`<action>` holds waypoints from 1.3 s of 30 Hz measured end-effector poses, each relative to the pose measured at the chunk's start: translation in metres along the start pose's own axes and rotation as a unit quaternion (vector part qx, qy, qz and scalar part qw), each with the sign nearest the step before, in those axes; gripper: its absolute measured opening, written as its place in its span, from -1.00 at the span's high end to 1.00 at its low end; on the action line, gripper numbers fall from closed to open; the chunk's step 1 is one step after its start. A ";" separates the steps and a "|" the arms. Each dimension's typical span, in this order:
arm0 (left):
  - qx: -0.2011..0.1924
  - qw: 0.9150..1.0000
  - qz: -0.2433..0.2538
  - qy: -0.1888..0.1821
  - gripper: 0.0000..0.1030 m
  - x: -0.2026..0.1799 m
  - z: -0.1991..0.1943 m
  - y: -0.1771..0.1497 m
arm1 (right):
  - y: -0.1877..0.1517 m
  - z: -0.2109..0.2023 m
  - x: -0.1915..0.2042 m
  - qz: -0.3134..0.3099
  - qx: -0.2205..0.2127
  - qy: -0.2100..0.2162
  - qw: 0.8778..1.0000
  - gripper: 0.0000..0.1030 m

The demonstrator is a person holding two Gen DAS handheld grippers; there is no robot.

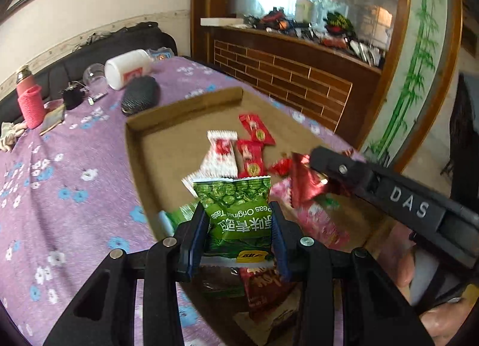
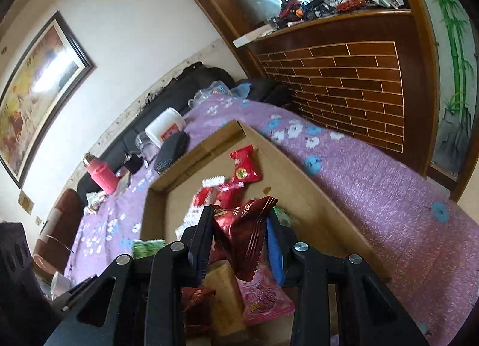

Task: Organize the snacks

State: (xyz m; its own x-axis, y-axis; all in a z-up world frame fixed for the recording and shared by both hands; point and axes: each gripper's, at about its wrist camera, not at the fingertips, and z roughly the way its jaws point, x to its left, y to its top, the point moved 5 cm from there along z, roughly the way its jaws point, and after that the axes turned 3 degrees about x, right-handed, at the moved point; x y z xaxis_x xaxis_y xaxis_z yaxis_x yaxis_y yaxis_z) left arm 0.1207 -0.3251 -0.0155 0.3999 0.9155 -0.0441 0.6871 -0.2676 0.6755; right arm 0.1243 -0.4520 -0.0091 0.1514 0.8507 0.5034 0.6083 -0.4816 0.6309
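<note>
My left gripper [image 1: 238,214] is shut on a green pea snack packet [image 1: 236,211] and holds it above the cardboard tray [image 1: 167,142]. My right gripper [image 2: 239,220] is shut on a dark red foil snack packet [image 2: 242,235] above the same tray [image 2: 302,184]; it also shows in the left wrist view [image 1: 317,160], holding that packet [image 1: 305,181]. Small red packets [image 1: 254,148] and a red-and-white packet [image 1: 220,157] lie in the tray. A pink packet [image 2: 263,295] lies under my right gripper.
The tray sits on a purple flowered cloth [image 1: 60,184]. At its far end stand a pink bottle [image 1: 30,103], a white jar on its side [image 1: 128,67], a glass [image 1: 94,76] and a black brush [image 1: 140,99]. A brick-patterned wooden partition [image 1: 284,82] borders the right.
</note>
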 end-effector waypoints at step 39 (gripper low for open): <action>-0.086 0.994 0.041 0.049 -0.40 -0.005 -0.013 -0.001 | 0.005 -0.017 0.008 -0.050 -0.071 -0.087 0.992 -0.34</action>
State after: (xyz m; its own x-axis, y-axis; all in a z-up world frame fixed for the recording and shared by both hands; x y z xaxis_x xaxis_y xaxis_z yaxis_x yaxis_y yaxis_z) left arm 0.1107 -0.3252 -0.0064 0.3838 0.9198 0.0816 0.5376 -0.2944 0.7901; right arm 0.1155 -0.4511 0.0088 0.2354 0.9131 0.3329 0.5134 -0.4076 0.7551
